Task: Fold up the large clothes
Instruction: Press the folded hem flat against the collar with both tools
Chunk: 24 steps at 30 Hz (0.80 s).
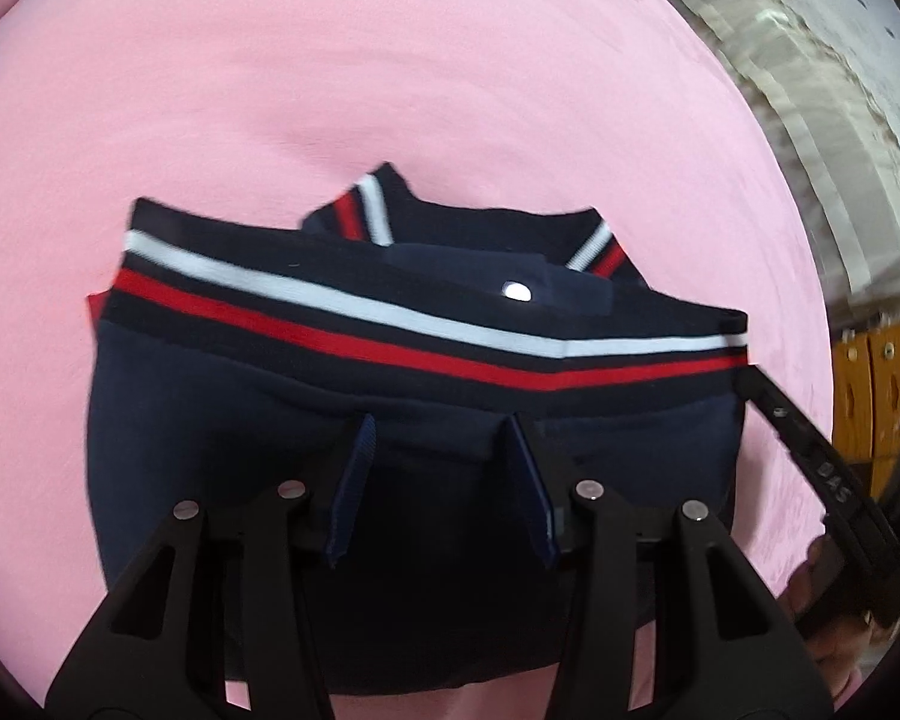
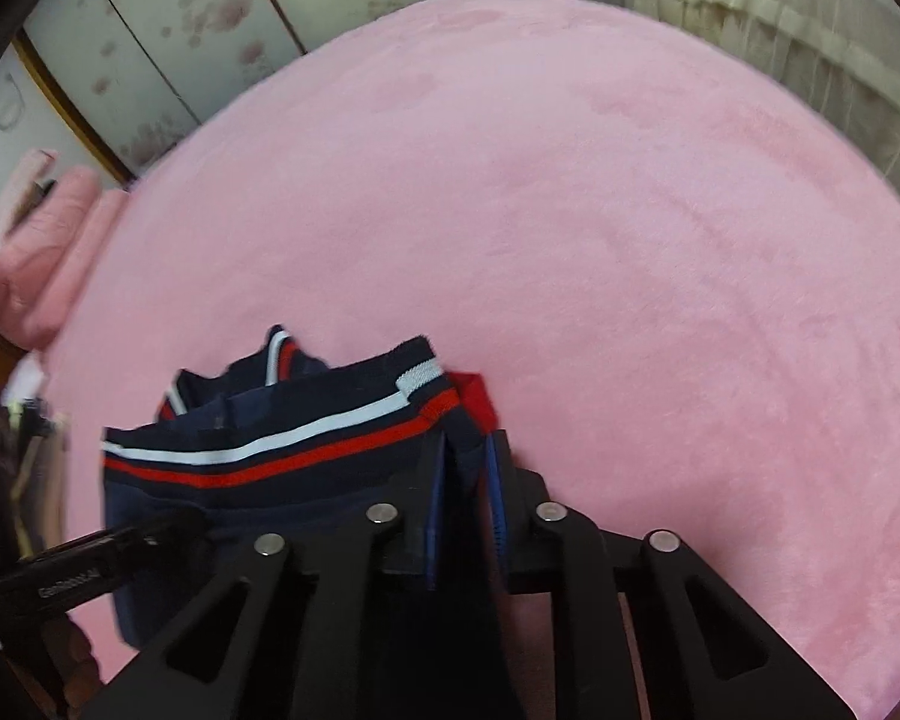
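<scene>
Navy garment point(image 1: 306, 396) folded on pink blanket point(image 1: 330, 90).
Left gripper point(image 1: 444, 420) jaws apart over cloth (contact unclear); right gripper point(image 2: 468, 450) pinches its striped-hem edge.

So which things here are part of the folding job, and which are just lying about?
Part of the job:
- navy garment with red and white striped bands
- left gripper, over the garment
- right gripper, at the garment's edge
- pink bed cover it lies on

Lying about:
- pink bedding bundle
- flowered wardrobe doors
- curtains
- yellow wooden piece
</scene>
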Tool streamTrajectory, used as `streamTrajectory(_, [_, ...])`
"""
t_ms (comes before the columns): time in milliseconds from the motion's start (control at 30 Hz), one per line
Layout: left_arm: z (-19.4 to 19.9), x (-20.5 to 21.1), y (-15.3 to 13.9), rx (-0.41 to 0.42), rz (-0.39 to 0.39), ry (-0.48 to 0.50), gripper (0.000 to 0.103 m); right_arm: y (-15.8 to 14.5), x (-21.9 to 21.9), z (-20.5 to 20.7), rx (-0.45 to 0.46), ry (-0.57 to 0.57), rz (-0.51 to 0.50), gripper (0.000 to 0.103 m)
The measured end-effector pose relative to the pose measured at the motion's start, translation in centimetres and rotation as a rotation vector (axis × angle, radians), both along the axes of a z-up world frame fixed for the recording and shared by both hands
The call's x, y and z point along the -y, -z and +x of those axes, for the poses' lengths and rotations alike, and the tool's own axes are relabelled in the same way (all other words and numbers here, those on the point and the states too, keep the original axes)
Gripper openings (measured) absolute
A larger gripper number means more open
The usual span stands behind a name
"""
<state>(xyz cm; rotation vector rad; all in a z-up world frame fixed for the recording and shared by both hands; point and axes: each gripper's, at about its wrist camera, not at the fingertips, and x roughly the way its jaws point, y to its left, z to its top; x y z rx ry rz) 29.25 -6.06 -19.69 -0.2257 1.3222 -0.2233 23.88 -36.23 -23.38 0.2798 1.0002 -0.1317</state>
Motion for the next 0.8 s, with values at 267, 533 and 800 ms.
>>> streamTrajectory(267, [-1.5, -0.3, 0.3, -0.07, -0.129, 0.075, 0.023, -0.3, -4.4, -0.8, 0.001, -0.298, 0.262, 0.016])
streamTrajectory(533, [0.9, 0.9, 2.9, -0.038, -0.132, 0.042, 0.022, 5.7, -9.0, 1.0, -0.074, -0.351, 0.359, 0.009])
streamTrajectory(800, [2.7, -1.1, 2.6, 0.082, -0.033, -0.056, 0.001, 5.5, -6.0, 4.1, 0.017, -0.244, 0.228, 0.0])
